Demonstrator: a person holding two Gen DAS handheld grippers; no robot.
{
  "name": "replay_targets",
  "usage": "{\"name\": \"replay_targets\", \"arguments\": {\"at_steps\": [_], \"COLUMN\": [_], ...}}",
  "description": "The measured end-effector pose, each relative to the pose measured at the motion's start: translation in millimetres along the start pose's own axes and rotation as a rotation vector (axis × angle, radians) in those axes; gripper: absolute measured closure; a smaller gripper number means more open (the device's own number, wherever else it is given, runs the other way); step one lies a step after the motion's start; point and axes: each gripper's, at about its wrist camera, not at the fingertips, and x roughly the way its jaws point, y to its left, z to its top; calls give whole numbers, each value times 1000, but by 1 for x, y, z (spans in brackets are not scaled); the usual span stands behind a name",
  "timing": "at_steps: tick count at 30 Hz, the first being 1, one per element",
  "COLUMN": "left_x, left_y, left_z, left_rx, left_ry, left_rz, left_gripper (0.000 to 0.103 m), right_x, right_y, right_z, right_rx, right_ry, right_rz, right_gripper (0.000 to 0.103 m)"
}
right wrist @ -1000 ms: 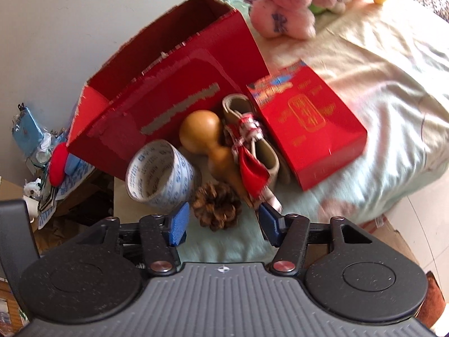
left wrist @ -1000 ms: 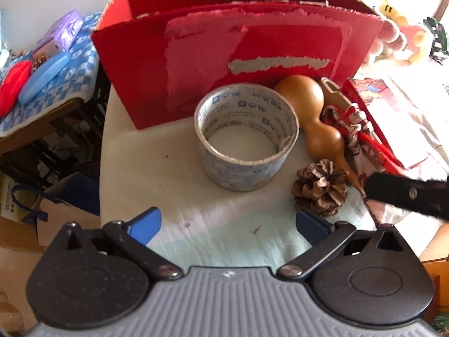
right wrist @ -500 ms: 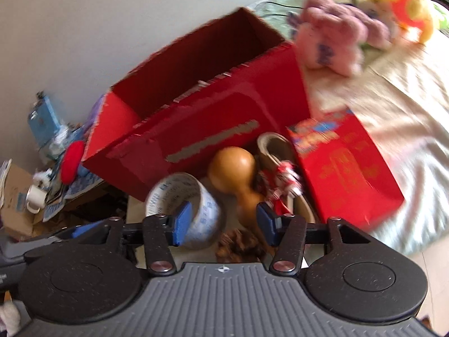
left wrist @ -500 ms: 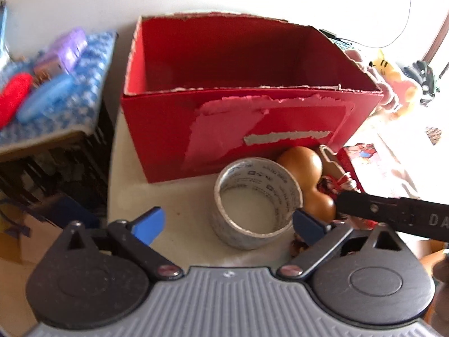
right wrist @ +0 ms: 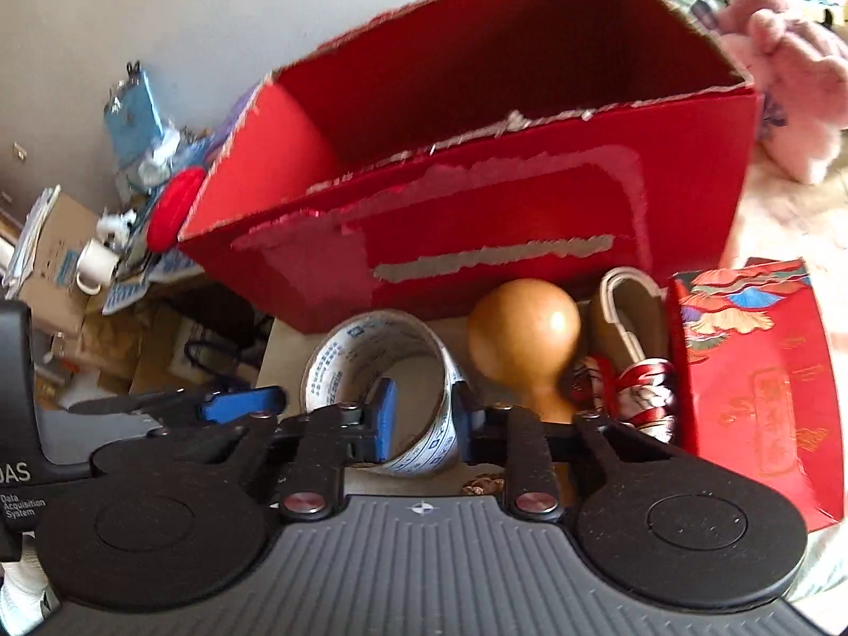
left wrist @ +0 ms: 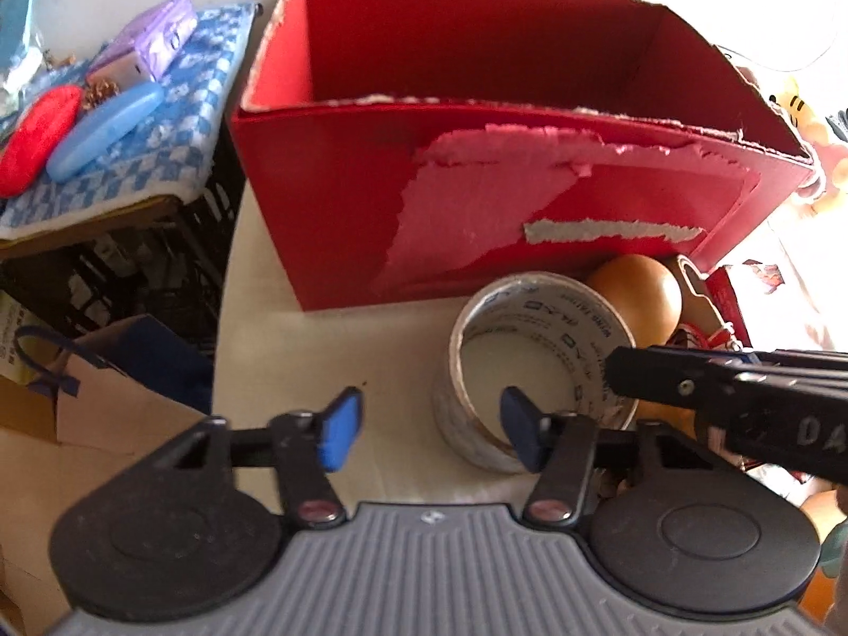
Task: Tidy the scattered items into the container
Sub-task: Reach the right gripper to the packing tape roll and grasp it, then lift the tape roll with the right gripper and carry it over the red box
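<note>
Left wrist view: the left gripper is half open, its jaws having just been closing. The wall of the printed roll of packing tape stands between its blue pads; the right-hand pad sits inside the roll's hollow, the left-hand pad outside and apart from the wall, so nothing is clamped. Just beyond the roll stands the open red cardboard box with a torn front face. This view alone shows, to the gripper's left, a blue-and-white checked cloth bearing a red oval case, a pale blue oval case and a lilac box, and the right gripper's black finger crossing in from the right edge.

Right wrist view: the right gripper is narrow, its jaws having just been closing, with the roll's near wall between its pads; whether they press on it cannot be told. The roll lies directly ahead of the fingertips, the red box behind it. Only this view shows fully, to the gripper's right, the tan wooden gourd touching the roll's side, a red-and-white ribbon bundle, a flat red printed packet, and a pink plush toy beyond the box's right corner. The left gripper's blue pad appears at lower left.
</note>
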Motion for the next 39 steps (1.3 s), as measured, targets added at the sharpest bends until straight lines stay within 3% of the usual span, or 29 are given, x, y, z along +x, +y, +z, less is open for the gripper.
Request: {"name": "replay_targets", "arguments": {"at_steps": [4,7,11,18,27,33,39], "left_x": [1,0,-5,-60,-134,-133,-90], "left_y": [-6,-12,-15,-14,-25,-41,-39], "left_z": [-1,-2,-4,-7,27,75,129], "left_rx": [35,69,103,171,290,350,298], "left_ry": [-10,-16,-11,-85,-306,-391,-313], "left_rz": [1,-18,-17,-49,-71,-9,2], "left_gripper": [58,75,85,86,86,86,86], "right_x": [5,5,0,-38,-98,-95,-61], "right_y": [-2,-4,-4,22,65,70,46], "right_z": [-3,-8,-15,-24,-14,22,71], "right_rx": [1,11,25,16,-73,-119,-123], "right_ry": [7,3,-12,-83,-323,-397,-336], "right_rz": [-29,-29,-23,-11,-36,-83,-78], "right_gripper": [90,90,92,92,92,93,93]}}
